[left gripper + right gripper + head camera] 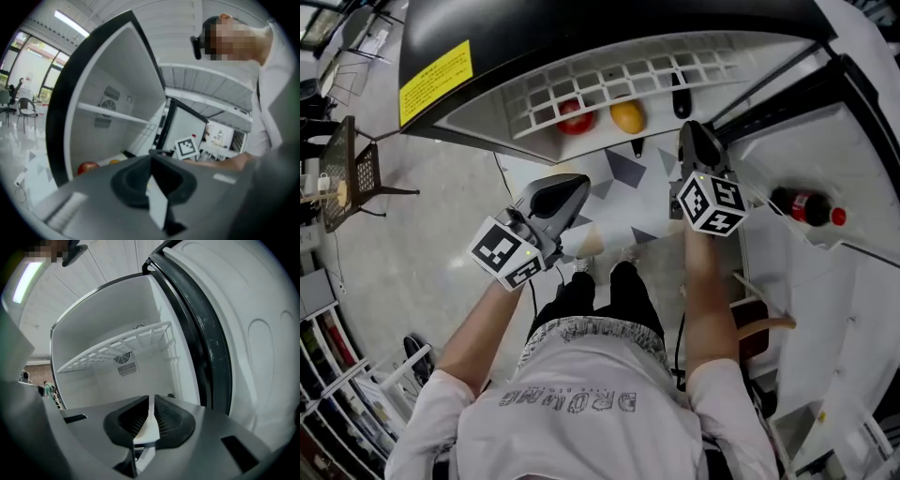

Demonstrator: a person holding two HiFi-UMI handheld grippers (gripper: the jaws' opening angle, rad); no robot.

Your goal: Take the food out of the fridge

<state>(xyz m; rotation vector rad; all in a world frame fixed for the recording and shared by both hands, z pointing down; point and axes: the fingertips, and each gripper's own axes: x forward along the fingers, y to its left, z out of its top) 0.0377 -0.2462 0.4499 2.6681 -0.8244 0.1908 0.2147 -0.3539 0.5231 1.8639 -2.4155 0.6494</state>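
The fridge (pixel 581 37) stands open in front of me. On its floor, under the white wire shelf (pixel 609 80), lie a red apple (pixel 575 117), an orange (pixel 627 116) and a dark elongated item (pixel 679 97). My left gripper (pixel 579 182) hovers short of the opening with its jaws together and empty. From the left gripper view the apple (pixel 87 167) and orange (pixel 115 162) sit low and left of the left gripper (pixel 151 157). My right gripper (pixel 689 128) is at the fridge's right edge, shut and empty. The right gripper (pixel 152 401) faces the bare back wall.
The open fridge door (pixel 825 281) extends to the right and holds a cola bottle (pixel 806 206) in its rack. A wire shelf (pixel 117 345) crosses the fridge above the right gripper. Chairs (pixel 356 173) stand on the floor far left.
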